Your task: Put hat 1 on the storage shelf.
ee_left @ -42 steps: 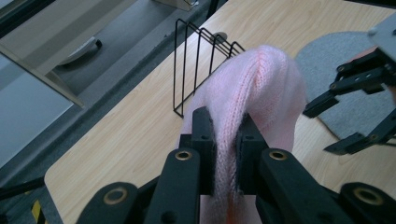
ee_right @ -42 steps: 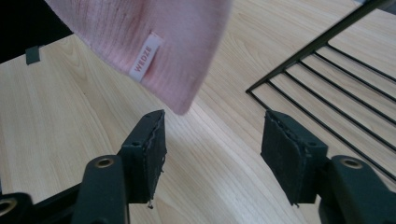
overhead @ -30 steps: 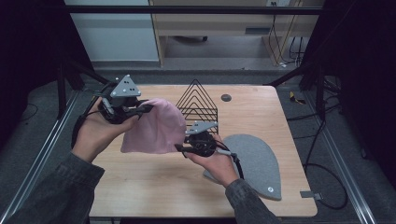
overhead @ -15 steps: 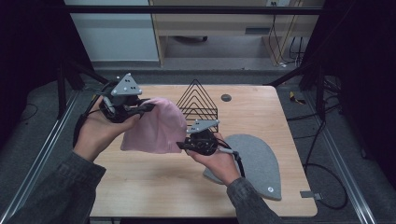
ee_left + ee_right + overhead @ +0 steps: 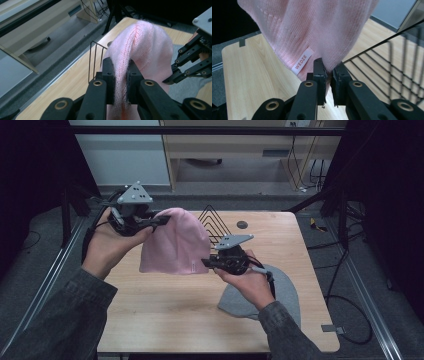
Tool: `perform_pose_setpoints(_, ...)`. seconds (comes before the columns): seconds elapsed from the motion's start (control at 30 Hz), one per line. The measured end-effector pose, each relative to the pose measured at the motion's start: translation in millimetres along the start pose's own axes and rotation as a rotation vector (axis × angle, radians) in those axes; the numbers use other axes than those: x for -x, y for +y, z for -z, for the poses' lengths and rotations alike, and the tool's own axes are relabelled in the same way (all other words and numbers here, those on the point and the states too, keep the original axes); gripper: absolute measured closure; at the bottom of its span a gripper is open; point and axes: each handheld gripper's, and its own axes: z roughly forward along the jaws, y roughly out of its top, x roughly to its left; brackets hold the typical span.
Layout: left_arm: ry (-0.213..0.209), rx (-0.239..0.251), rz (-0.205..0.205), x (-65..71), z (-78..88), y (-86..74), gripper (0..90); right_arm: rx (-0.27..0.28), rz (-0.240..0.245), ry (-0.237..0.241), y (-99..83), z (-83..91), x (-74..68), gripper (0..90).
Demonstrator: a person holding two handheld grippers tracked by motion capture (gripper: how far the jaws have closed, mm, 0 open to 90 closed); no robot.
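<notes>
The right gripper (image 5: 207, 263) has just been closing, and its jaws now pinch the lower corner of the pink knit beanie (image 5: 172, 242) beside its white label (image 5: 301, 61). A second ago that corner hung free, with the jaws apart next to it. The left gripper (image 5: 164, 220) is clenched on a fold at the beanie's crown, knit bunched between its pads (image 5: 110, 81). So the beanie now hangs between two grips — lifted clear of the wooden table (image 5: 165, 315), higher than it was a second ago. Just behind it stands the black wire rack (image 5: 216, 222); a grey beanie (image 5: 285, 295) lies flat under the right forearm. With both ends held, the beanie seems ready to be spread or carried — probably toward the rack.
</notes>
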Motion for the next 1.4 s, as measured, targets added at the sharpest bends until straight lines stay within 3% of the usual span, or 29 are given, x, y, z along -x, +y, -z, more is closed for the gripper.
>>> perform_pose_setpoints(0.17, 0.002, 0.026, 0.007, -6.6, -3.4, 11.2, 80.7, -0.003, 0.012, -0.01, 11.1, 12.9, 11.6, 83.5)
perform_pose_setpoints(0.23, -0.005, 0.045, 0.011, -13.1, -6.8, 22.6, 80.7, -0.003, 0.022, -0.012, 20.6, 19.5, 21.6, 83.5)
perform_pose_setpoints(0.43, -0.008, 0.089, 0.031, -24.4, -16.2, 42.2, 80.6, 0.014, 0.01, -0.015, 39.1, 30.2, 41.9, 83.6)
perform_pose_setpoints(0.7, -0.014, 0.125, 0.073, -41.8, -38.3, 55.6, 80.5, 0.03, 0.006, -0.041, 55.8, 32.9, 69.0, 83.6)
perform_pose_setpoints(0.93, -0.016, 0.128, 0.071, -44.1, -53.9, 57.6, 80.5, 0.038, -0.032, -0.063, 56.4, 32.5, 90.6, 83.6)
perform_pose_setpoints(1.4, -0.005, 0.143, 0.083, -52.5, -67.0, 55.6, 80.3, 0.038, -0.06, -0.098, 52.7, 24.7, 104.0, 83.6)
